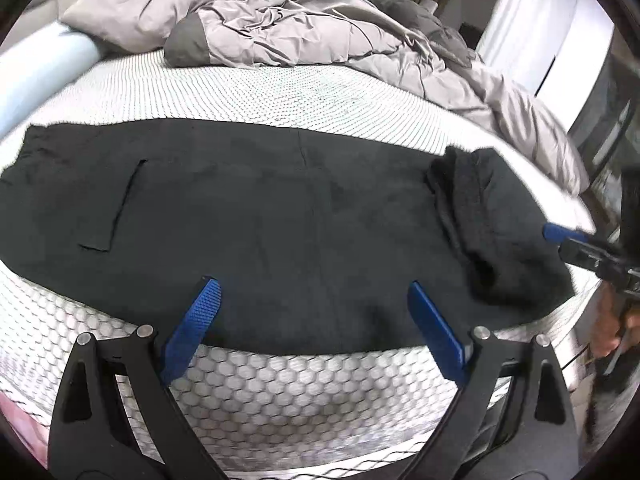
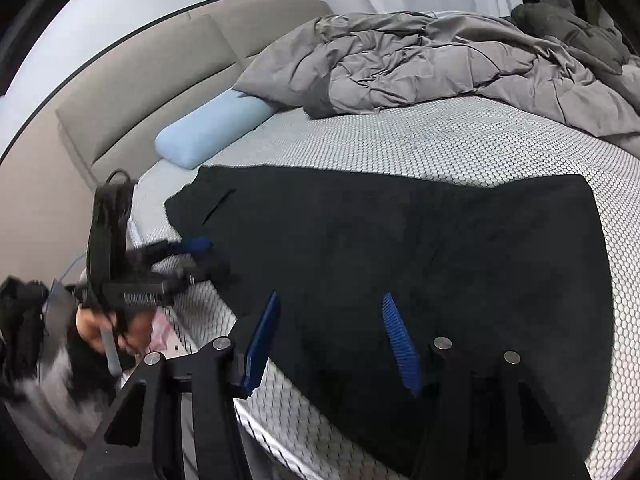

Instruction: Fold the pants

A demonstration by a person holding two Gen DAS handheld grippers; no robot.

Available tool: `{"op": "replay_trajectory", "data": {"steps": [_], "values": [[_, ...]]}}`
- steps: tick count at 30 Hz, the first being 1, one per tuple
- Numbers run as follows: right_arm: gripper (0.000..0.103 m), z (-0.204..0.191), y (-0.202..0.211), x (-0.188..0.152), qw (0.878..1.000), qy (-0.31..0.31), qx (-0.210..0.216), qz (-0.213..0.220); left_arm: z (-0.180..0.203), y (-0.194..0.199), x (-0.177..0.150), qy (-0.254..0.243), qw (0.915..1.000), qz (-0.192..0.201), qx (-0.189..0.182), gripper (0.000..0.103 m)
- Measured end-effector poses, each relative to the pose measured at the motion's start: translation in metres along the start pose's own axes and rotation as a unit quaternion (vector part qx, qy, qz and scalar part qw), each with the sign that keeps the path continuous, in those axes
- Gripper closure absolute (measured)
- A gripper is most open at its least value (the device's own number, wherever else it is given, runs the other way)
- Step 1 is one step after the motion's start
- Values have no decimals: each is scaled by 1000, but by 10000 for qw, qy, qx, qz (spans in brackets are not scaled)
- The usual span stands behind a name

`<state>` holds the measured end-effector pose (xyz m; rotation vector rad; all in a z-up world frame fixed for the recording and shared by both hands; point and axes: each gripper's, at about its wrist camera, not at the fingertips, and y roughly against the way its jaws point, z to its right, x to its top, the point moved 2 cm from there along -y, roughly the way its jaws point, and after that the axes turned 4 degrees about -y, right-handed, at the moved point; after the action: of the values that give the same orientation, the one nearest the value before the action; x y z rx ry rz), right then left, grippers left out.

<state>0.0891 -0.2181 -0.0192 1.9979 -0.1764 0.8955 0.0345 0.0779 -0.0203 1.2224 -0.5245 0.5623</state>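
A pair of black fabric pants (image 1: 256, 216) lies spread flat across the near side of the white honeycomb-patterned mattress (image 1: 280, 392), running along its edge. One end is bunched into a rumpled fold (image 1: 492, 224); a slit pocket (image 1: 116, 204) shows toward the other end. The left gripper (image 1: 312, 312), black-framed with blue finger pads (image 1: 196, 328), hovers over the near edge of the pants with its fingers spread wide and nothing between them. The right gripper (image 2: 328, 336) also hangs above the cloth, fingers released and apart. Behind, a crumpled grey duvet (image 2: 420, 68) is heaped beside a pale blue bolster pillow (image 2: 208, 128), against a beige padded headboard (image 2: 132, 96).
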Motion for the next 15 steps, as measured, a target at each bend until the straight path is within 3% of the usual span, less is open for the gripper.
{"op": "replay_trajectory", "data": {"steps": [2, 4, 6, 8, 10, 12, 15], "values": [[46, 22, 18, -4, 9994, -132, -212, 230, 11, -3, 6, 168, 9990, -33, -413, 9], [46, 44, 37, -9, 9945, -275, -890, 487, 29, -9, 13, 173, 9962, -50, -857, 9], [46, 69, 42, -19, 9862, -487, -1516, 457, 53, -17, 19, 12, 9935, -47, -1138, 9], [46, 82, 32, -31, 9843, -572, -1672, 18, 77, -29, 23, -225, 9921, -126, -1230, 9], [46, 79, 34, -44, 9859, -372, -1629, -93, 92, -40, 25, -314, 9910, -258, -1277, 10], [45, 80, 56, -52, 9864, -331, -1576, 334, 100, -50, 27, -254, 9884, -393, -1444, 15], [38, 99, 80, -62, 9767, -652, -1920, 698, 110, -73, 29, 5, 9782, -799, -1918, 27]]}}
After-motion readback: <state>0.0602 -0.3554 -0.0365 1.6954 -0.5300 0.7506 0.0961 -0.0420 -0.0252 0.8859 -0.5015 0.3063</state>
